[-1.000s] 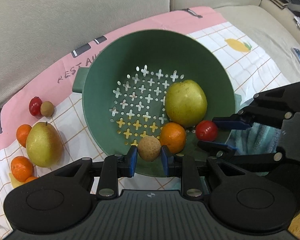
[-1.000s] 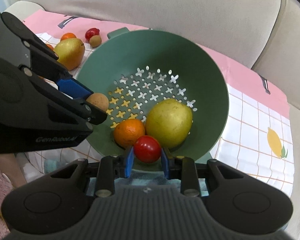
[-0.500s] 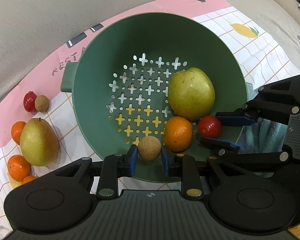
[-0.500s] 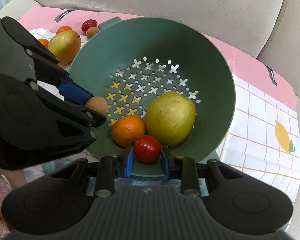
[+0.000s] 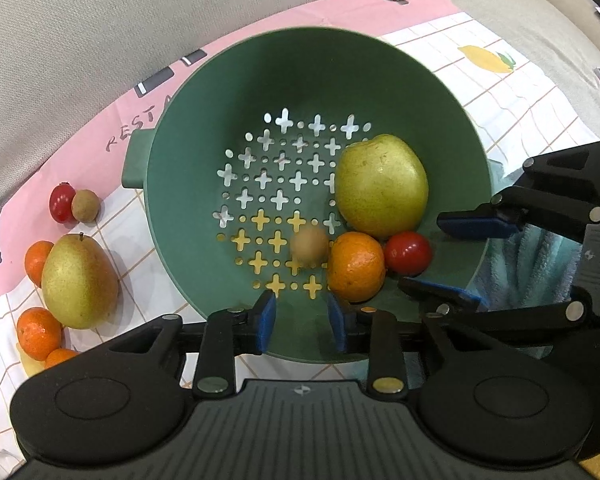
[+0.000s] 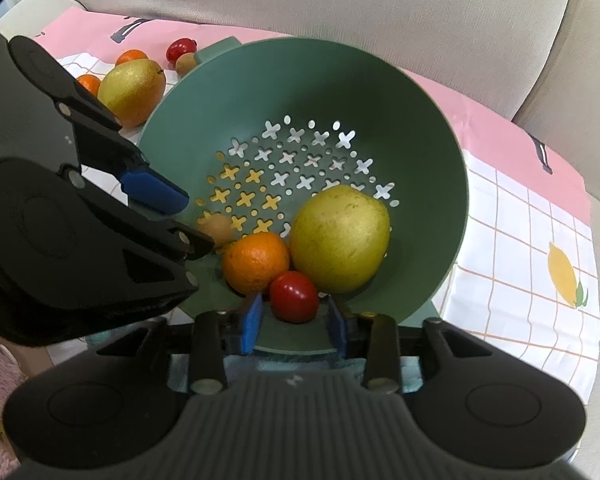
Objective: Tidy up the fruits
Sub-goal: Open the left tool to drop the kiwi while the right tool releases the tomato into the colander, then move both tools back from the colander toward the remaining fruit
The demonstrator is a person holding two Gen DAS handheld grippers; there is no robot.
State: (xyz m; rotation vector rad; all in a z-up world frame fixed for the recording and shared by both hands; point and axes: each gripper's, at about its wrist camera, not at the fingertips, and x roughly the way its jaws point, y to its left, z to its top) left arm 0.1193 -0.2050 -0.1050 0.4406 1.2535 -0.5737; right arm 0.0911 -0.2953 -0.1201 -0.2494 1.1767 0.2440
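Both our left gripper and right gripper have just been opening, jaws apart and empty, with the small brown fruit and the red fruit loose in the green colander beside the orange. We judge it best to lift straight up so the pads nudge nothing. The pear lies on its side, long axis slanting, narrow end toward the far rim.
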